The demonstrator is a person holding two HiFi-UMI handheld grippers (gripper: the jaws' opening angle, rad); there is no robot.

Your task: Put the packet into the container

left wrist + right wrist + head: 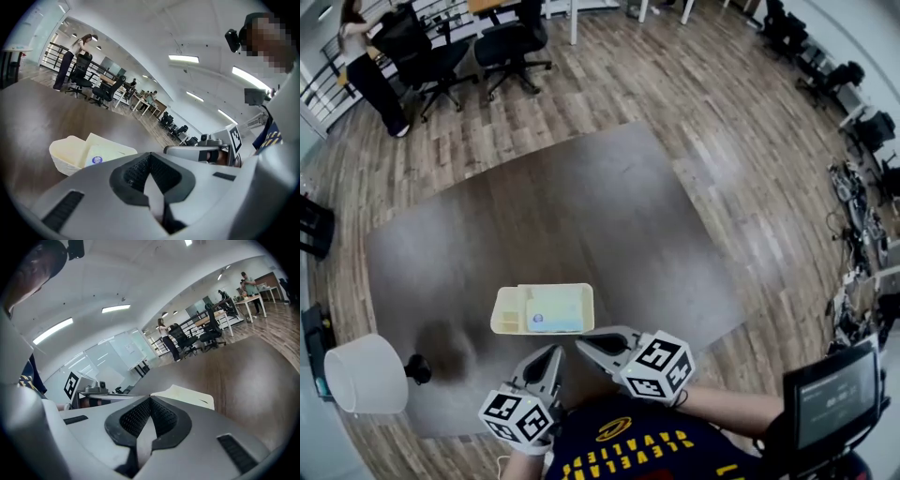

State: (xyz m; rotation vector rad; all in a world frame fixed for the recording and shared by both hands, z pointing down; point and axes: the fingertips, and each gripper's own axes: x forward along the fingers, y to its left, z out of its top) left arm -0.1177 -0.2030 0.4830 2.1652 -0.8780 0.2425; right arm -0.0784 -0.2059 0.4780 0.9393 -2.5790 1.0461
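The table (581, 216) is presenting a smooth, matt, dark brown top, laminate by its look. The floor (722, 112), from twelve to three o'clock around it, is showing wood planks with a faint sheen. The container (508, 309), toward six o'clock on the table, is reading as cream, matt moulded plastic or foam; which of the two cannot be told. The packet (555, 309) inside is looking smooth and slightly glossy. The left gripper (555, 350) and right gripper (581, 339) are showing matt grey plastic shells. Their pads (136, 171) are appearing black, rubbery and finely textured. The shirt (647, 450) at six o'clock is looking like cloth.
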